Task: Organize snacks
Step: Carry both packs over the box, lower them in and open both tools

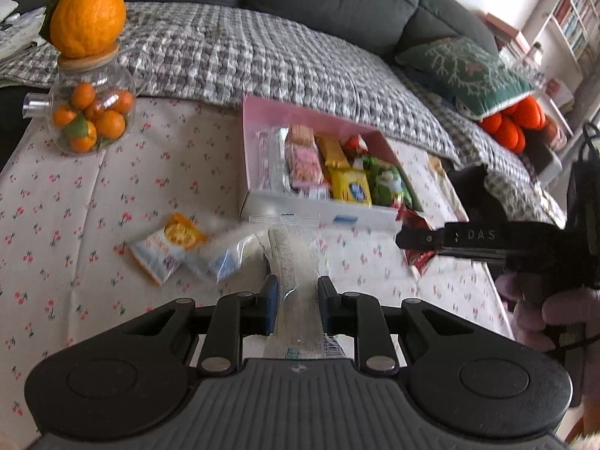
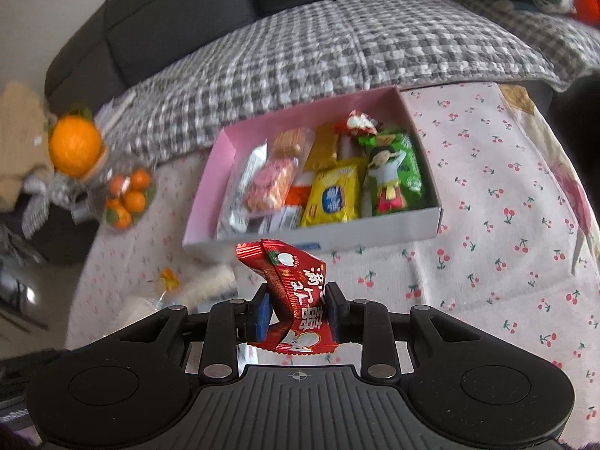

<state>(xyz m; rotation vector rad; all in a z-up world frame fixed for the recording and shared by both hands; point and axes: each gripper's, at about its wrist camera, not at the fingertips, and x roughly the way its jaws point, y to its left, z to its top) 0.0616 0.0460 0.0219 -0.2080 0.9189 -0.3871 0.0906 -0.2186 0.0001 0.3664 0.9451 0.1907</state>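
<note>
A pink-lined box [image 1: 262, 116] [image 2: 240, 138] holding several snack packets stands on the cherry-print cloth. My left gripper [image 1: 298, 292] is shut on a clear plastic packet [image 1: 292, 255] that sticks out forward between the blue pads, lifted above the cloth in front of the box. My right gripper [image 2: 298, 300] is shut on a red packet [image 2: 296, 285] with white characters, held upright just short of the box's near wall. In the left wrist view the right gripper [image 1: 416, 238] shows at the right with that red packet [image 1: 418, 258] in it.
An orange-and-white packet [image 1: 165, 247] and a clear blue-printed packet [image 1: 221, 258] lie on the cloth left of the box. A glass jar of small oranges [image 1: 90, 116] topped by a large orange [image 1: 88, 11] stands far left. A checked blanket [image 1: 262, 48] covers the sofa behind.
</note>
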